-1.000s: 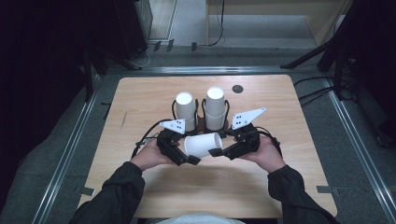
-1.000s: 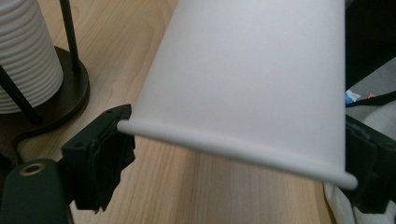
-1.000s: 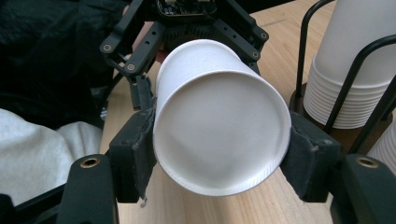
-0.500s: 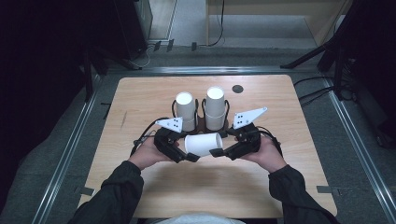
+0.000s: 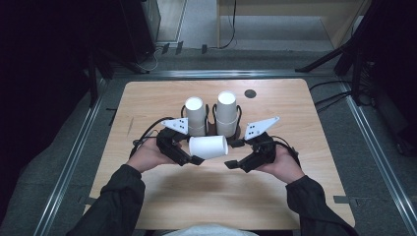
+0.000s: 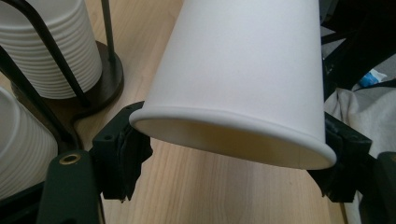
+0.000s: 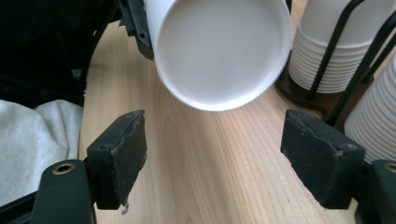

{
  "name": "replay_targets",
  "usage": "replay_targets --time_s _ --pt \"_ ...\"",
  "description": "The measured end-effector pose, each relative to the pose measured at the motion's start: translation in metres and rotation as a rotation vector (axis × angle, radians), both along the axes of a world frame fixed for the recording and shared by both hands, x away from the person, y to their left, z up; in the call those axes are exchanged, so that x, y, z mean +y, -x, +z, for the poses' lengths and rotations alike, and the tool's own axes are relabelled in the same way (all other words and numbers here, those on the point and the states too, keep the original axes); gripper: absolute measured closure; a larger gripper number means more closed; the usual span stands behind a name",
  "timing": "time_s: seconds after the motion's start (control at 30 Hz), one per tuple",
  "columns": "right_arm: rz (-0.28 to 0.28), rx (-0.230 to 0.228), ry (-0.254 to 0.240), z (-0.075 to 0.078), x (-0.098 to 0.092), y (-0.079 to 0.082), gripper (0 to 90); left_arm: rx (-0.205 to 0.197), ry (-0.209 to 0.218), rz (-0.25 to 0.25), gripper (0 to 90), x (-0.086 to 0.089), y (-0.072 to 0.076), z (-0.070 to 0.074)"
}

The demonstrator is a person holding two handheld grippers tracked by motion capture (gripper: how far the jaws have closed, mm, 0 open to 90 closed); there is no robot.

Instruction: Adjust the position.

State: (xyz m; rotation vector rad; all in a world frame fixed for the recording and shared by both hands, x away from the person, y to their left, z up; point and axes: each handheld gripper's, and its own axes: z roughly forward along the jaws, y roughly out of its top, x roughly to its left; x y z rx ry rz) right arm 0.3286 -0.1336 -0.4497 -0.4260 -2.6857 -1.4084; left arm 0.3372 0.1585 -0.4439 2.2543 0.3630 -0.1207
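Your left gripper (image 5: 194, 159) is clamping a white paper cup (image 5: 208, 146) at its rim, holding it sideways above the table (image 5: 147, 98) — just in front of two cup stacks (image 5: 195, 116). Your right gripper (image 5: 235, 164) is hanging with jaws spread wide, facing the cup's base — not touching.

The cup (image 5: 208, 146) is plain white, inside and out, with no print. The stacked cups (image 5: 194, 116) behind it are the same white, their rims showing as fine ridged bands. Their rack (image 6: 70, 79) is black wire on a dark brown base. The tabletop (image 5: 147, 98) is pale wood with a faint straight grain. Both grippers' fingers (image 7: 116, 158) are matte black, with brass-coloured screws. Grey plates (image 5: 261, 128) carry small dark dots. The sleeves (image 5: 113, 206) are dark.
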Motion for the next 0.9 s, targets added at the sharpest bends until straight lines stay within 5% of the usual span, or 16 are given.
replay_targets --time_s 0.3,0.9 --pt "-0.02 -0.012 0.052 -0.007 -0.003 0.003 23.0 0.012 -0.122 -0.034 23.2 -0.011 -0.008 -0.003" --pt "-0.027 -0.018 0.108 -0.019 0.001 0.005 23.0 0.041 -0.286 -0.124 23.1 -0.039 -0.014 -0.019"
